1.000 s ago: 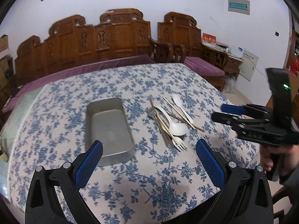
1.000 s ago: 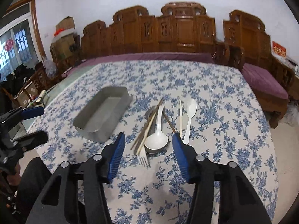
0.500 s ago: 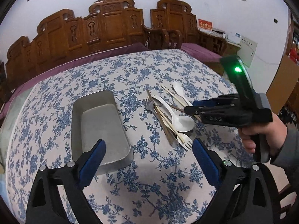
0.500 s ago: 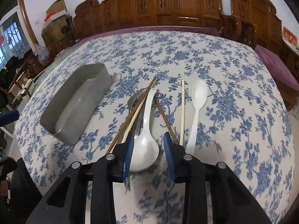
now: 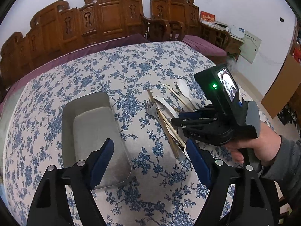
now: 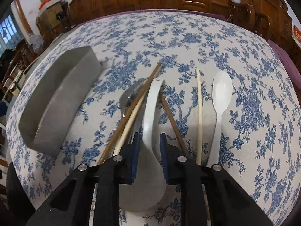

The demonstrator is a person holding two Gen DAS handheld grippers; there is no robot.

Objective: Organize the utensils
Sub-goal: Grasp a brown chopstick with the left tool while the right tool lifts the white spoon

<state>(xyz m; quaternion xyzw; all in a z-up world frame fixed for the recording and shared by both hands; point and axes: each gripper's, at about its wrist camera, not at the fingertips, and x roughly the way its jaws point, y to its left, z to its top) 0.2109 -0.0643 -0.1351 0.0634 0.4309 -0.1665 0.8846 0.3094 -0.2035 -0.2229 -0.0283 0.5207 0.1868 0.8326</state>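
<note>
A grey metal tray (image 5: pixel 90 95) (image 6: pixel 56 98) lies on the flowered tablecloth, left of a heap of utensils. The heap holds a white soup spoon (image 6: pixel 150 109) (image 5: pixel 165 105), brown and pale chopsticks (image 6: pixel 135 101), a metal spoon (image 6: pixel 129 96) and a fork (image 5: pixel 151 109). A white plastic spoon (image 6: pixel 222 90) and one pale chopstick (image 6: pixel 199 109) lie apart to the right. My right gripper (image 6: pixel 149 143) (image 5: pixel 177 117) is low over the heap. Its jaws are closing with the soup spoon's neck between the pads. My left gripper (image 5: pixel 149 145) hovers by the tray's near end, jaws closing on nothing.
Carved wooden chairs (image 5: pixel 105 18) with purple cushions (image 5: pixel 203 45) ring the far side of the table. A person's hand (image 5: pixel 250 146) holds the right gripper at the table's right edge. Cardboard boxes (image 6: pixel 50 5) stand at the back left.
Both grippers came down and closer to the table. The right one dropped onto the utensil heap and narrowed its jaws around the soup spoon. The left jaws narrowed a little.
</note>
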